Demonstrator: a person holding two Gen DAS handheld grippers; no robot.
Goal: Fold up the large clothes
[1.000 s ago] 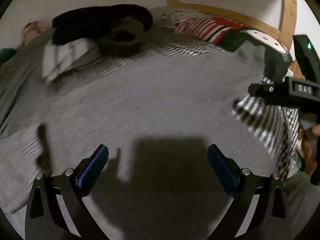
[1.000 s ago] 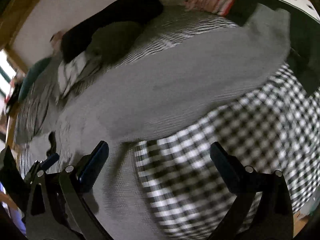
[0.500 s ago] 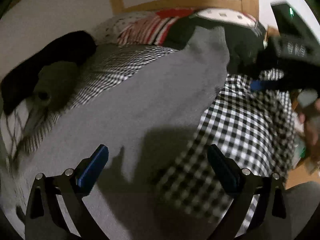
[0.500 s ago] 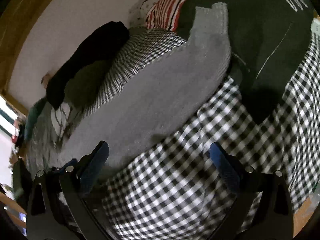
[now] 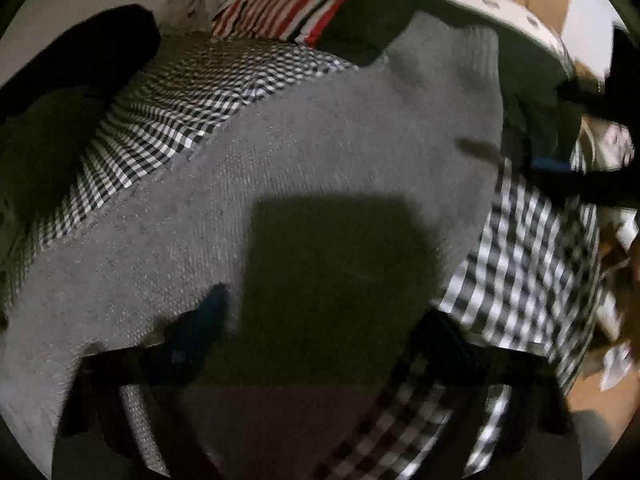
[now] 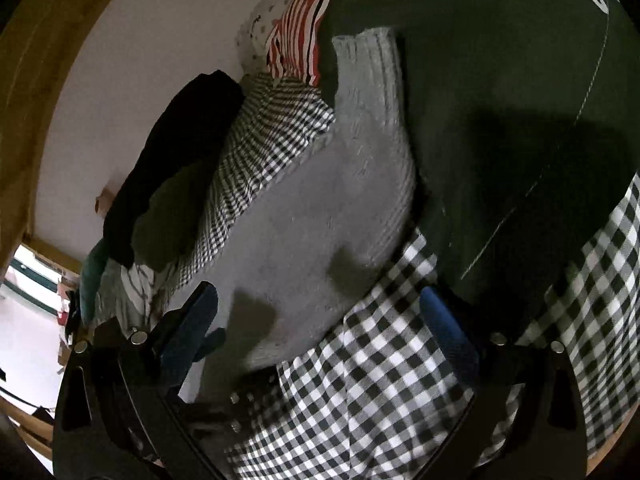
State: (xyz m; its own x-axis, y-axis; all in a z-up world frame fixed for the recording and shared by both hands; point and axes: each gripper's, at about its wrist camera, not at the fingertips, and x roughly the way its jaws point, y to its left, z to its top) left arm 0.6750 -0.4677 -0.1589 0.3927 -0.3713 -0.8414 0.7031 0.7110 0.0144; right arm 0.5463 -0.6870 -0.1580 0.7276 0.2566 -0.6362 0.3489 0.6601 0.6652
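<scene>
A large grey knit sweater (image 5: 320,152) lies spread on a black-and-white checked cover (image 5: 532,252); one sleeve with a ribbed cuff reaches toward the far clothes pile. It also shows in the right wrist view (image 6: 320,216). My left gripper (image 5: 324,332) is open and empty, low over the sweater near its right edge. My right gripper (image 6: 320,324) is open and empty, low over the sweater's lower edge where it meets the checked cover (image 6: 380,380). The right gripper shows blurred at the right edge of the left wrist view (image 5: 576,184).
A dark green garment with white lines (image 6: 500,120) lies right of the sleeve. A red-and-white striped garment (image 5: 296,12), a black garment (image 5: 80,56) and a dark olive one (image 6: 176,208) lie at the back by a white wall and wooden frame (image 6: 44,80).
Both grippers have moved toward the sweater's right side and dropped closer to it. The sleeve, green garment and checked cover have come into fuller view. Both stay open.
</scene>
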